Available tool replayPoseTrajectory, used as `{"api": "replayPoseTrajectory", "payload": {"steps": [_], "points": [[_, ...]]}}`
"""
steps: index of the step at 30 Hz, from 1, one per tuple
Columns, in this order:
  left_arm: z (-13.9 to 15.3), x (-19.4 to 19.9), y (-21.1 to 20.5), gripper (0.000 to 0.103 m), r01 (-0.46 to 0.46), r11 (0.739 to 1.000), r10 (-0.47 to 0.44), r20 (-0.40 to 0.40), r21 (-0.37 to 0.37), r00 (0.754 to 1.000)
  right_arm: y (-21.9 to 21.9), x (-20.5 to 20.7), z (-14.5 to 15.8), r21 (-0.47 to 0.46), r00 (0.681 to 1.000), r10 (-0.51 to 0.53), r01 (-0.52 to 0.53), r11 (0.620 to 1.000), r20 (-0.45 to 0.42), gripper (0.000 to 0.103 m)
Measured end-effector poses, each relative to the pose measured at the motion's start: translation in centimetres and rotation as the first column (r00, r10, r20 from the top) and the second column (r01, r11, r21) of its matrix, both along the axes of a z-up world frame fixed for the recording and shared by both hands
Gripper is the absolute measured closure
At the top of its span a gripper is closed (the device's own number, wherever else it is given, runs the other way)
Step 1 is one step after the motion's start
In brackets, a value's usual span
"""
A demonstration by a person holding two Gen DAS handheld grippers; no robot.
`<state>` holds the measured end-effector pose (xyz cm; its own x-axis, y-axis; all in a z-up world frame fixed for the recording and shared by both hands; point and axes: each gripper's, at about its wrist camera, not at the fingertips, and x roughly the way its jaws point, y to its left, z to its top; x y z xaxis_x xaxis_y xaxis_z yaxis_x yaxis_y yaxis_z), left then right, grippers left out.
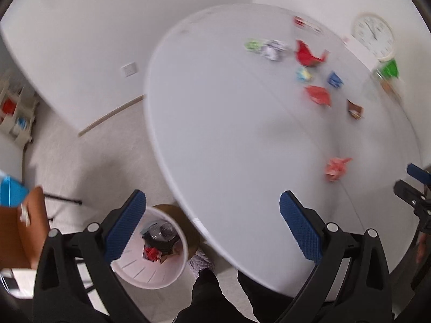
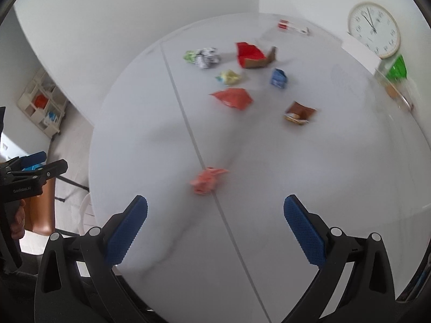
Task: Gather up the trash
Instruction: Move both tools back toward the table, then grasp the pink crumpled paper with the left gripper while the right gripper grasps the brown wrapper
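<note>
Several pieces of trash lie on a round white table [image 2: 323, 188]. A crumpled pink wrapper [image 2: 207, 179] lies nearest, also in the left wrist view [image 1: 336, 167]. Farther back lie an orange-red packet [image 2: 233, 98], a brown packet [image 2: 299, 113], a blue packet [image 2: 279, 78], a red torn box [image 2: 250, 53], a yellow wrapper [image 2: 229, 77] and a crumpled white paper [image 2: 207, 57]. A white bin [image 1: 150, 269] with trash inside stands on the floor below the table edge. My left gripper [image 1: 212, 223] is open and empty above the bin and table edge. My right gripper [image 2: 215, 228] is open and empty above the table, just short of the pink wrapper.
A wall clock [image 2: 374, 29] leans at the table's far right beside a green packet [image 2: 397, 67]. A small red and white item [image 2: 293, 27] lies at the far edge. A brown chair [image 1: 21, 231] and a shelf unit [image 1: 16, 115] stand to the left.
</note>
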<state>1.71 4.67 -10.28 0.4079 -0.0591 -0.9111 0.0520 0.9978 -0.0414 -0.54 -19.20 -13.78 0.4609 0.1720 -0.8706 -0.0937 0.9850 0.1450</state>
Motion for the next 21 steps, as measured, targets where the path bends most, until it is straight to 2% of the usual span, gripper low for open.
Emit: {"api": "replayPoseTrajectory", "payload": {"steps": [5, 11, 14, 19, 20, 21], "points": [[-0.7, 1.2, -5.5, 0.008, 0.157, 0.987, -0.159, -0.023, -0.044, 0.987, -3.1, 0.3, -1.3, 0.023, 1.0, -0.028, 0.029, 0.999, -0.012, 0.003], [-3.4, 2.7, -13.7, 0.008, 0.321, 0.943, -0.327, -0.065, -0.088, 0.943, -6.4, 0.9, -2.8, 0.049, 0.998, -0.052, 0.054, 0.997, -0.028, 0.003], [-5.2, 3.9, -17.0, 0.008, 0.355, 0.931, -0.363, -0.09, -0.089, 0.928, -7.8, 0.9, -3.4, 0.059, 0.997, -0.07, 0.072, 0.996, -0.031, 0.003], [-7.3, 5.3, -20.0, 0.008, 0.368, 0.928, -0.373, -0.122, -0.059, 0.92, -10.2, 0.8, -4.6, 0.096, 0.992, -0.116, 0.12, 0.988, -0.047, 0.003], [-7.7, 5.4, -20.2, 0.01, 0.371, 0.927, -0.374, -0.128, -0.05, 0.918, -10.6, 0.8, -4.9, 0.101, 0.991, -0.124, 0.128, 0.987, -0.051, 0.003], [-8.0, 5.6, -20.5, 0.015, 0.375, 0.926, -0.377, -0.136, -0.038, 0.916, -11.0, 0.8, -5.3, 0.108, 0.99, -0.131, 0.137, 0.985, -0.055, 0.003]]}}
